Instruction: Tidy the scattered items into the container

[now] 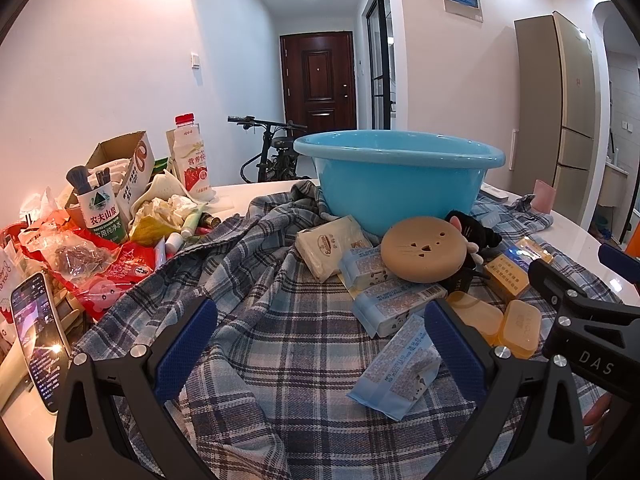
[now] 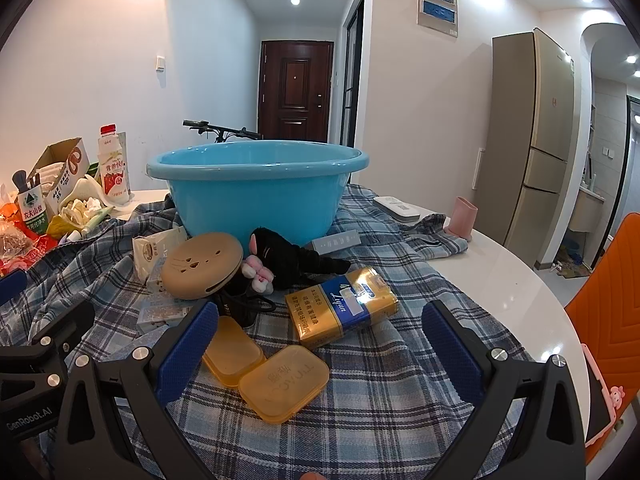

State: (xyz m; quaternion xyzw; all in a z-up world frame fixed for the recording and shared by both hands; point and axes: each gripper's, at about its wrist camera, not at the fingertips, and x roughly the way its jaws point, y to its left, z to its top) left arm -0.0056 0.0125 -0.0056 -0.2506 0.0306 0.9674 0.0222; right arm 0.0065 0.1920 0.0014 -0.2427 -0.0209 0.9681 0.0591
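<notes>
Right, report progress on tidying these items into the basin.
Done: nothing visible; the blue basin shows no items above its rim. In hand: nothing; left gripper and right gripper are open. Left: tissue packs, amber cases, cigarette carton, round disc, plush toy.

Far end of the corridor, upper centre of the frame: dark brown panelled door (image 1: 318, 80). Before it, a black bicycle (image 1: 268, 152) stands behind the white counter (image 2: 504, 276). Right of the frame: tall beige refrigerator (image 2: 528, 136). Left edge: open cardboard box (image 1: 128, 164), white milk bottle with red cap (image 1: 192, 156), red plastic bags (image 1: 100, 264), and a lit smartphone (image 1: 38, 332). Right: pink cup (image 2: 464, 218) upright on the counter; orange chair (image 2: 608, 300) at the lower right.
</notes>
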